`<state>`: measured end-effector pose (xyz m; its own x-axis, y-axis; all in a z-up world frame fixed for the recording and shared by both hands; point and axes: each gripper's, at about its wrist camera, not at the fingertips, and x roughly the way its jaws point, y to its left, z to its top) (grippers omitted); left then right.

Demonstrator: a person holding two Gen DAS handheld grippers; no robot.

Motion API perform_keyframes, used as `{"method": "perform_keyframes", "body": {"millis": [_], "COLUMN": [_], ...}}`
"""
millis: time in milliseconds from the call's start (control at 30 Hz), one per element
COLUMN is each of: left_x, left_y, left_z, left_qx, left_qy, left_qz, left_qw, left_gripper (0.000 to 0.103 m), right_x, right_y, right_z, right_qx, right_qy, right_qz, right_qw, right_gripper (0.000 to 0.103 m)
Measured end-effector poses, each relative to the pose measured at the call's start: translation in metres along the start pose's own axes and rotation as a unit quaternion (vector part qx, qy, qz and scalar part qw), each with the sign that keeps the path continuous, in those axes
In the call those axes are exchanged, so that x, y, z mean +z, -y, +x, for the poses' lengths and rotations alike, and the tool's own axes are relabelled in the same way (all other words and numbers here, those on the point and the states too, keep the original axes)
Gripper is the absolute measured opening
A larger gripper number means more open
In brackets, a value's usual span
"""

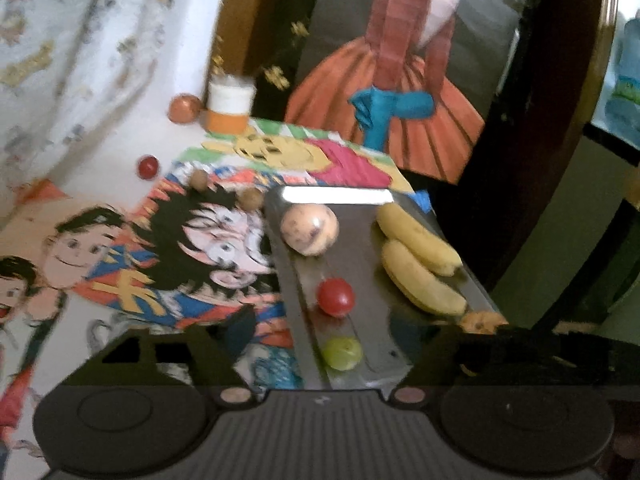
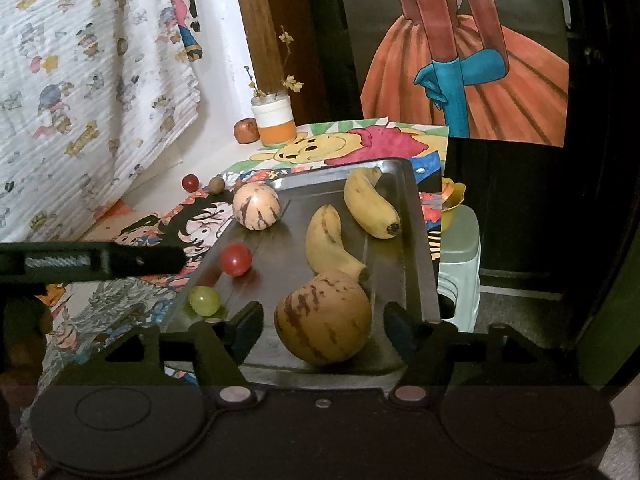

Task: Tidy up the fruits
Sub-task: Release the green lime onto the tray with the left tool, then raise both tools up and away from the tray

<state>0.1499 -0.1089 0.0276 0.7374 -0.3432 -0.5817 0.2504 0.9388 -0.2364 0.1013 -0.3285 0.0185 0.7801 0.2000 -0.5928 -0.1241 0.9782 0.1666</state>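
A metal tray (image 2: 416, 240) holds two bananas (image 2: 372, 204), a pale striped melon (image 2: 256, 206), a red cherry tomato (image 2: 236, 259) and a green grape (image 2: 204, 300). A larger tan striped melon (image 2: 324, 316) lies at the tray's near edge between the fingers of my right gripper (image 2: 326, 330), which is open; a gap shows on both sides. My left gripper (image 1: 328, 340) is open wide over the tray's (image 1: 280, 264) left edge, with the grape (image 1: 342, 354) lying free between its fingers and the tomato (image 1: 336, 297) just beyond.
Off the tray on the cartoon drawings lie a second red tomato (image 2: 190, 182), a brown nut (image 2: 217, 184) and an orange fruit (image 2: 246, 131) beside a white-and-orange jar (image 2: 274, 120). A pale stool (image 2: 460, 248) with a yellow bowl (image 2: 452, 200) stands to the right.
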Motion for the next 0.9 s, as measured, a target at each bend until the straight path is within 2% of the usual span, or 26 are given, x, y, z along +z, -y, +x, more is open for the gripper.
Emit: {"method": "perform_keyframes", "body": {"millis": [33, 167, 333, 467, 667, 900], "left_x": [0.000, 0.000, -0.003, -0.007, -0.020, -0.025], "left_y": [-0.002, -0.010, -0.019, -0.023, -0.031, -0.052], "left_z": [-0.005, -0.025, -0.051, -0.067, -0.096, -0.138], "left_qx": [0.006, 0.026, 0.038, 0.048, 0.078, 0.109], "left_qy": [0.007, 0.027, 0.041, 0.034, 0.031, 0.057], "left_qz": [-0.001, -0.009, -0.011, 0.000, 0.007, -0.007], "left_qw": [1.0000, 0.9993, 0.9984, 0.9982, 0.9964, 0.9924], "left_gripper": [0.091, 0.100, 0.103, 0.103, 0.103, 0.103], "right_x": [0.000, 0.000, 0.001, -0.001, -0.003, 0.016], "right_y": [-0.001, -0.008, -0.021, -0.034, -0.055, -0.082], "right_z": [-0.002, -0.012, -0.031, -0.051, -0.076, -0.114], "right_qx": [-0.001, -0.003, -0.004, 0.001, 0.007, 0.028], "right_qy": [0.001, 0.003, 0.008, 0.012, 0.004, 0.033], "right_qz": [-0.002, -0.007, -0.014, -0.018, -0.032, -0.077], "right_qw": [1.000, 1.000, 1.000, 1.000, 0.999, 0.996], "right_gripper": [0.077, 0.085, 0.095, 0.102, 0.102, 0.102]}}
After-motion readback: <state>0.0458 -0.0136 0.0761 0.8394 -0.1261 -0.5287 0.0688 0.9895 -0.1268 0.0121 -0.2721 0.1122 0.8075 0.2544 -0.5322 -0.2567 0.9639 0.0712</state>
